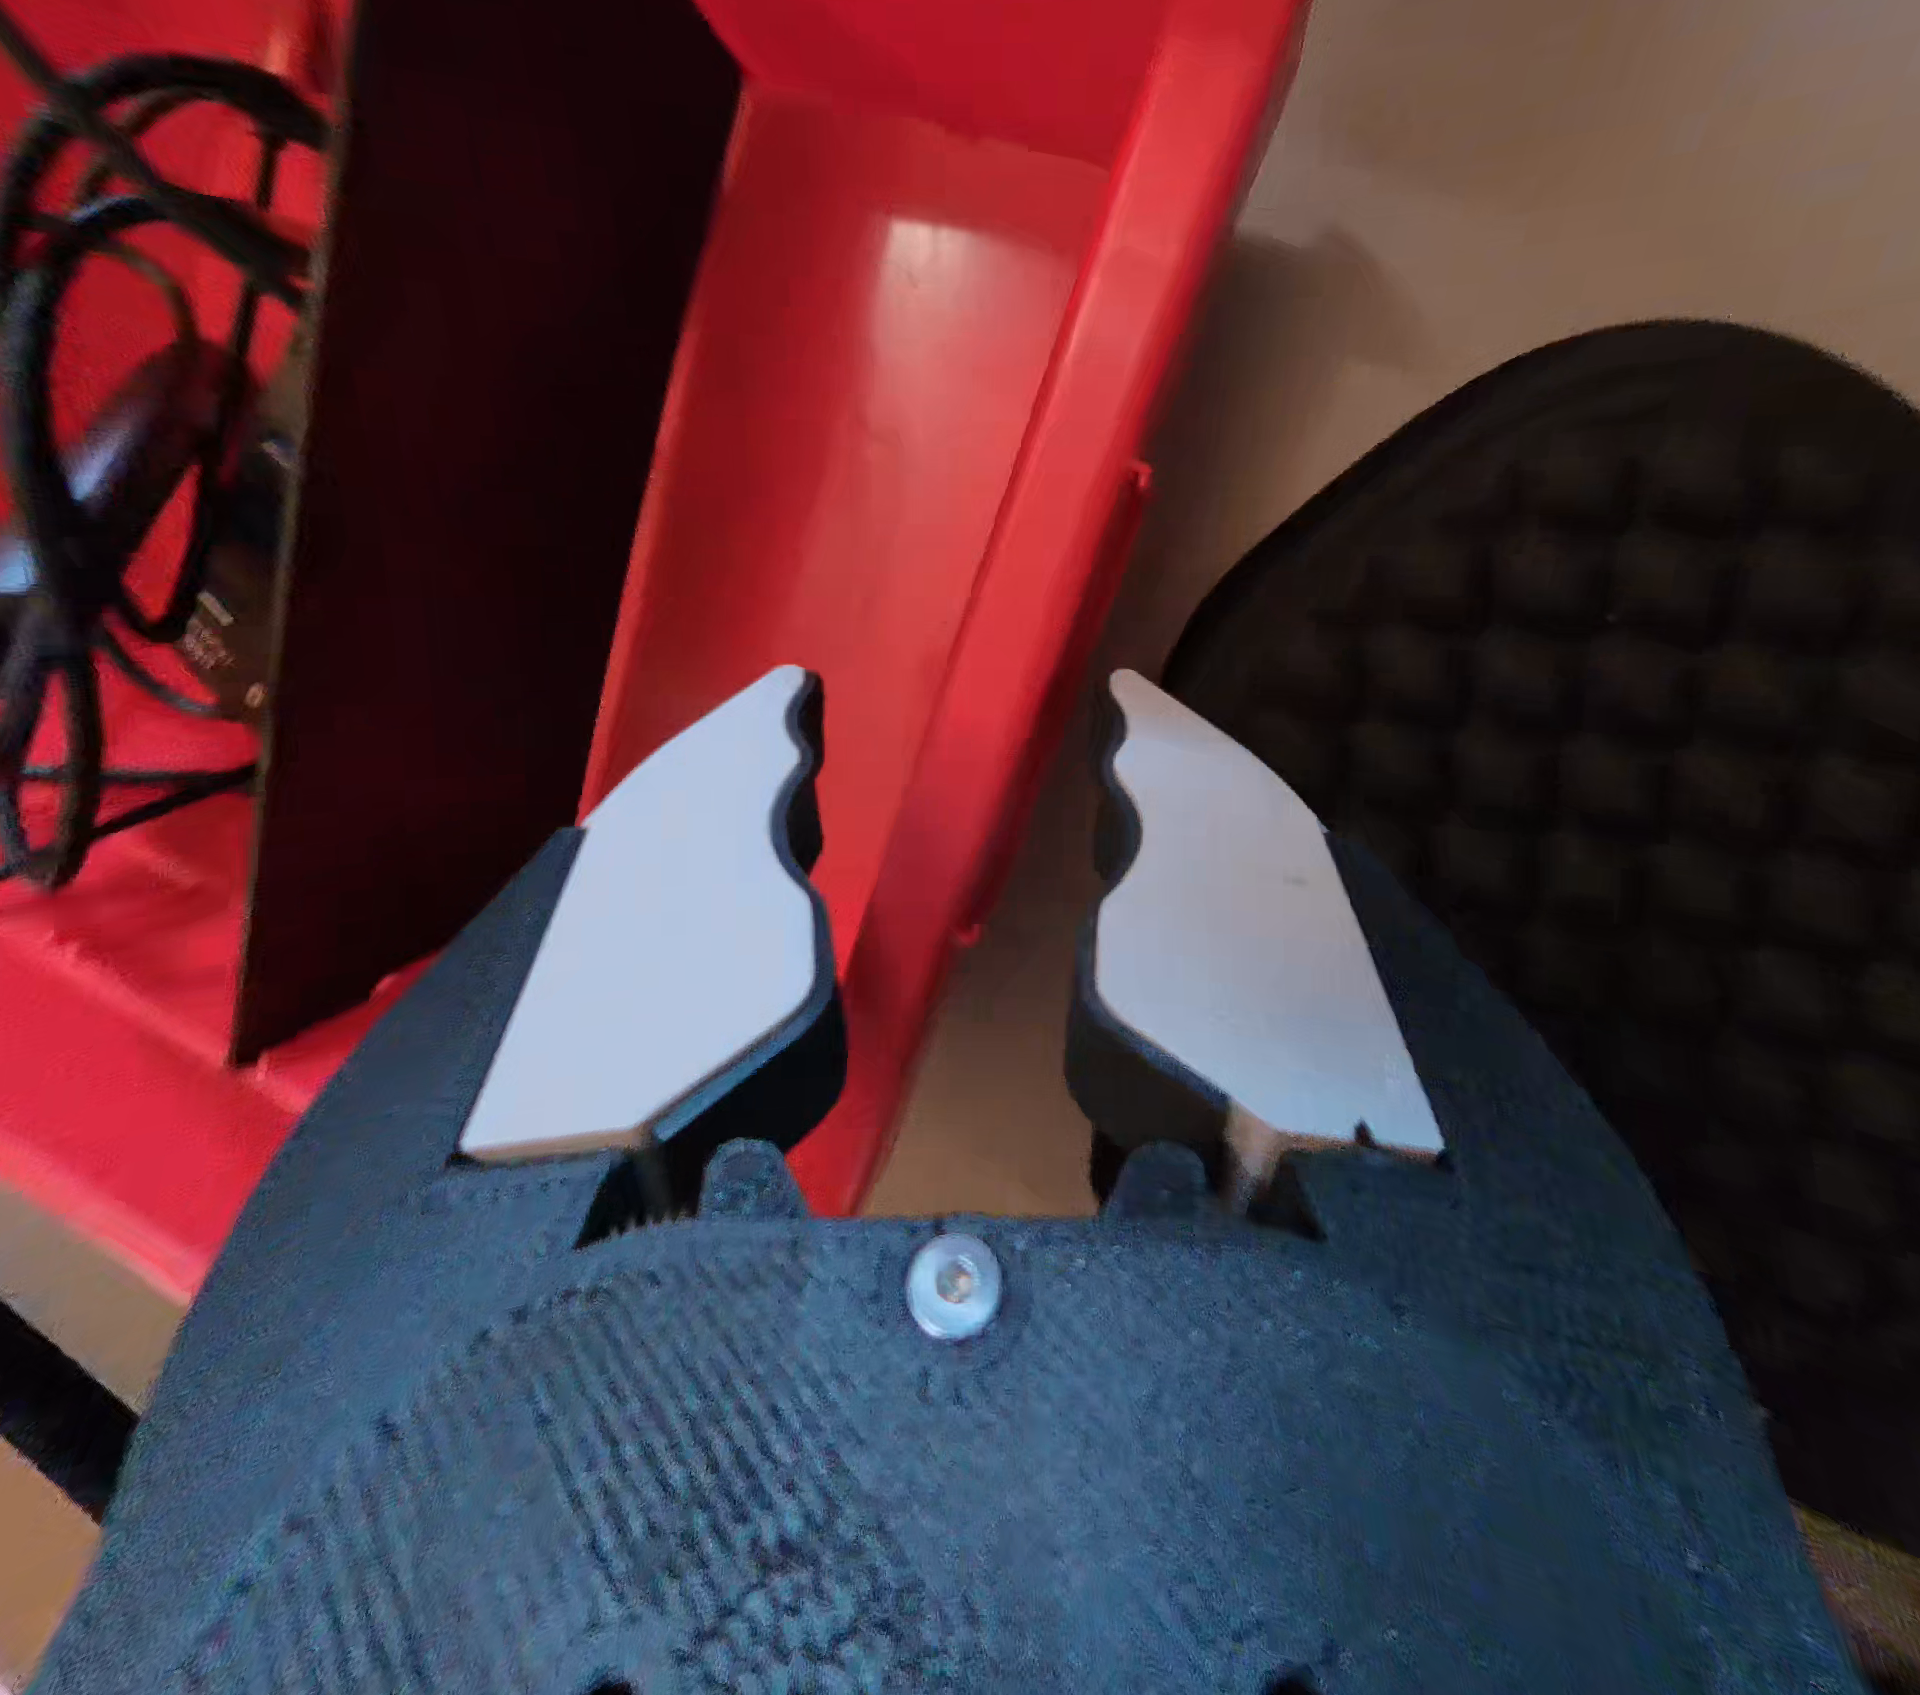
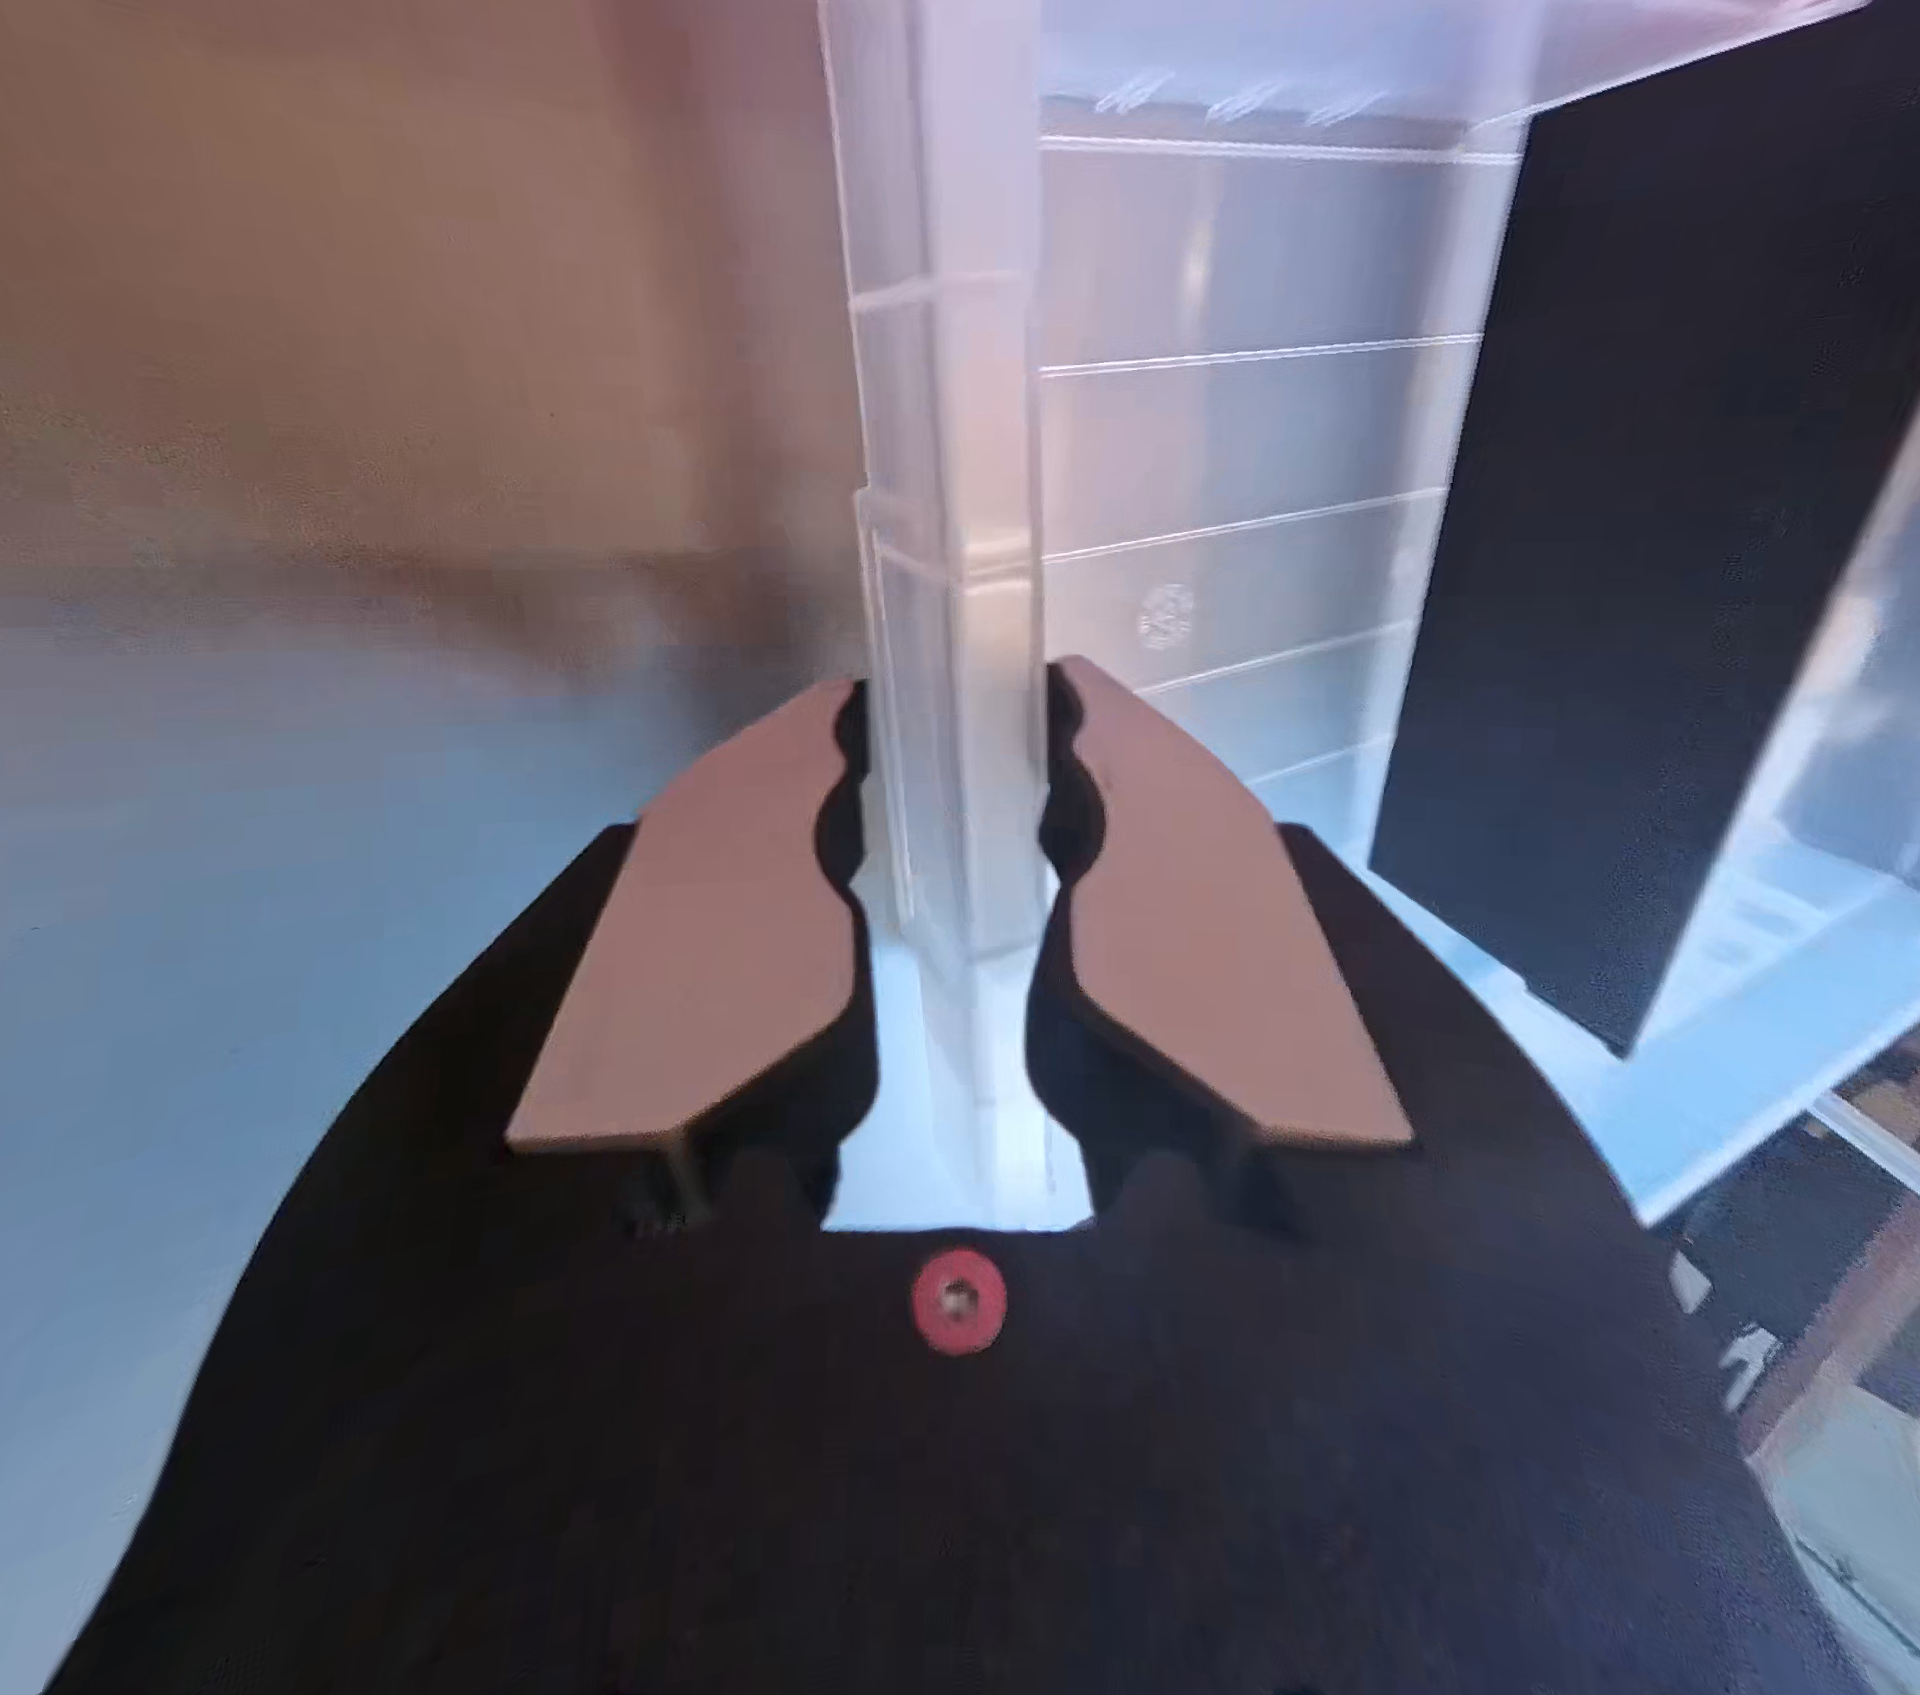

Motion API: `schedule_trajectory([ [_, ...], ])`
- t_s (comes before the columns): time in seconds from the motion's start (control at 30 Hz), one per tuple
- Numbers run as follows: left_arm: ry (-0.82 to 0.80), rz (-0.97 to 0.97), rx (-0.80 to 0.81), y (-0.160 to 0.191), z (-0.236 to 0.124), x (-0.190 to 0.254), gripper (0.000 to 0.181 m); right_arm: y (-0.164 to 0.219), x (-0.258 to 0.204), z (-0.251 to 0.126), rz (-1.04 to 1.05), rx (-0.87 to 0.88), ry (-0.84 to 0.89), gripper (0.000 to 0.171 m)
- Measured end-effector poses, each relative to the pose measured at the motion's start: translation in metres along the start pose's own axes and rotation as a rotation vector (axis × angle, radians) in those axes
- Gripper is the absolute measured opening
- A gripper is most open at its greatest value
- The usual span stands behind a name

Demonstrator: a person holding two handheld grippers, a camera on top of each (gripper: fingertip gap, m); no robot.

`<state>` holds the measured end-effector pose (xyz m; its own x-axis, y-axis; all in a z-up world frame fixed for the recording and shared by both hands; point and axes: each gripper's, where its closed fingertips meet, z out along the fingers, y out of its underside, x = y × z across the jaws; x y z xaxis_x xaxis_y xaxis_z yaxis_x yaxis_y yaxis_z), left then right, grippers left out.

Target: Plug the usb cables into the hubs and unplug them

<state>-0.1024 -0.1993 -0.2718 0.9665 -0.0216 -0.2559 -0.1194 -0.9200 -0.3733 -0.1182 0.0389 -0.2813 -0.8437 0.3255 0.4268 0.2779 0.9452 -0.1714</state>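
Right wrist view: jaws clamp clear bin (image 2: 1195, 419) wall beside black divider (image 2: 1621, 523).

Two bins, two dividers, one pad

One red bin (image 1: 1039, 211), one clear bin (image 2: 1195, 398); a black divider (image 1: 499, 398) in the red, another divider (image 2: 1662, 502) in the clear; one black pad (image 1: 1621, 762); cables (image 1: 94, 398) too tangled to count.

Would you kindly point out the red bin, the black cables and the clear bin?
red bin (image 1: 935, 419): left wrist view, bare floor of its right compartment.
black cables (image 1: 94, 315): left wrist view, tangled loops in the left compartment.
clear bin (image 2: 945, 398): right wrist view, its gripped wall.
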Motion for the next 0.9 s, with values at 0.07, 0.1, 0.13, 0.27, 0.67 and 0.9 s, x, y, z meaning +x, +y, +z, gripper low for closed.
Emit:
schedule_trajectory([
  [0.07,0.038,0.035,-0.009,-0.002,0.009,0.003,0.044,0.006,-0.004,-0.004,0.051,0.035,0.008,0.03],
  [0.1,0.039,0.036,0.019,-0.008,0.01,0.005,0.041,0.013,-0.008,-0.008,0.066,0.039,0.018,0.03],
  [0.13,0.012,0.047,0.043,-0.012,0.012,0.003,0.038,0.022,-0.015,-0.014,0.087,0.037,0.027,0.031],
  [0.27,-0.091,0.099,0.078,-0.023,0.016,0.004,0.029,0.06,-0.053,-0.041,0.2,0.028,0.088,0.035],
  [0.67,-0.139,0.075,0.098,-0.031,0.022,-0.009,0.029,0.167,-0.109,-0.092,0.456,-0.102,0.297,0.035],
  [0.9,-0.162,0.054,0.116,-0.033,0.028,-0.028,0.031,0.201,-0.065,-0.078,0.503,-0.153,0.377,0.035],
])
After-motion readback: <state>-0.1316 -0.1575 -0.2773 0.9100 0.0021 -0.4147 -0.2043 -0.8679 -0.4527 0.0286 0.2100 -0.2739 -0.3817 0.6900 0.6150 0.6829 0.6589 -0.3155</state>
